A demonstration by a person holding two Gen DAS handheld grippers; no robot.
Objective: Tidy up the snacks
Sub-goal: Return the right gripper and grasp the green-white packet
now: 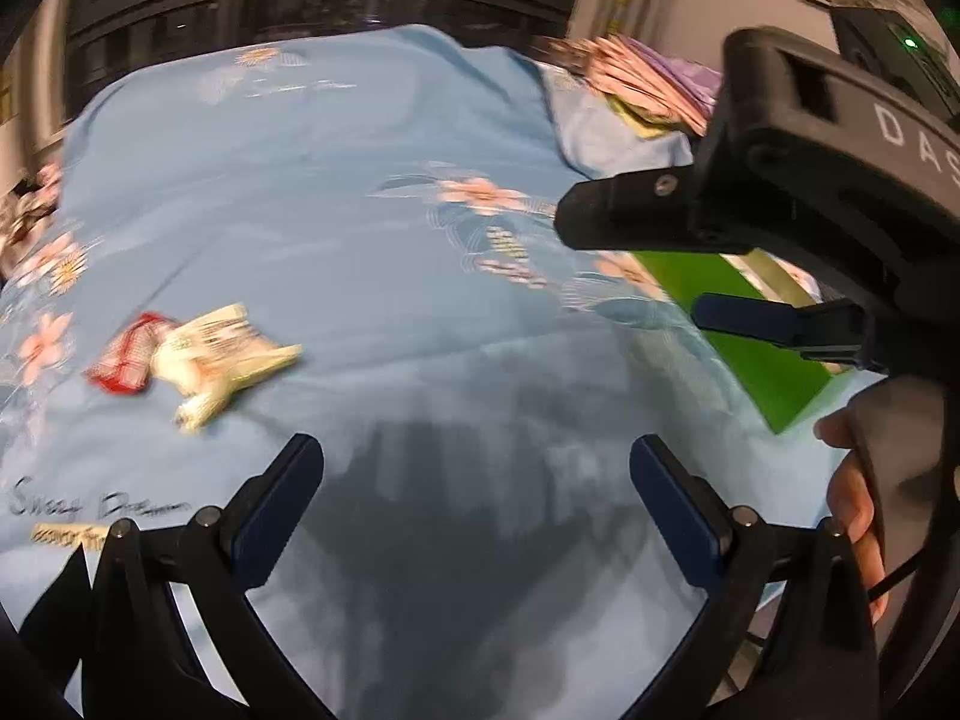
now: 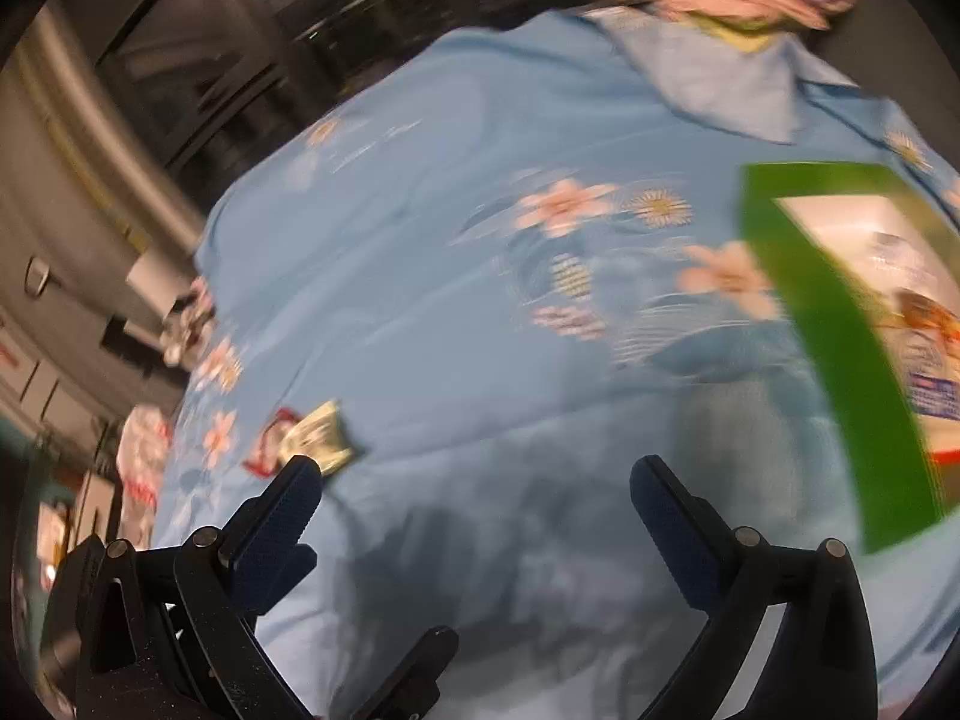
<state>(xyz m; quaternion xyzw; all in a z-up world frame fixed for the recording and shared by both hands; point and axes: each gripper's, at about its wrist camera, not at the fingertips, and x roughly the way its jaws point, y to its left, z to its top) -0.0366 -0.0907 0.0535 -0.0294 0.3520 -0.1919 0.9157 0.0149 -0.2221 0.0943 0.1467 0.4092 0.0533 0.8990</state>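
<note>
Snacks (image 1: 192,360): two wrappers, one red, one pale, lying together at 9 o'clock on the sheet (image 1: 360,210) in the left wrist view. Sheet is light blue with pink flowers and covers nearly the whole frame. Left gripper (image 1: 477,480) at 6 o'clock, jaws spread wide, nothing between them, its shadow on the cloth just ahead. Right gripper (image 1: 630,258) enters at 3 o'clock, released too, over a green box (image 1: 768,372). Hand (image 1: 852,504) at 4 o'clock, partly cut off. Dark glazed cabinets at 12; folded pink and purple cloth at 1, blurred.

Right wrist view: snacks (image 2: 306,438) at 8 o'clock, just past the left fingertip. Right gripper (image 2: 474,486) at 6, jaws wide, empty. Box (image 2: 840,360) at 3, its print too smeared to read. Room at 9 to 11 dark and blurred.
</note>
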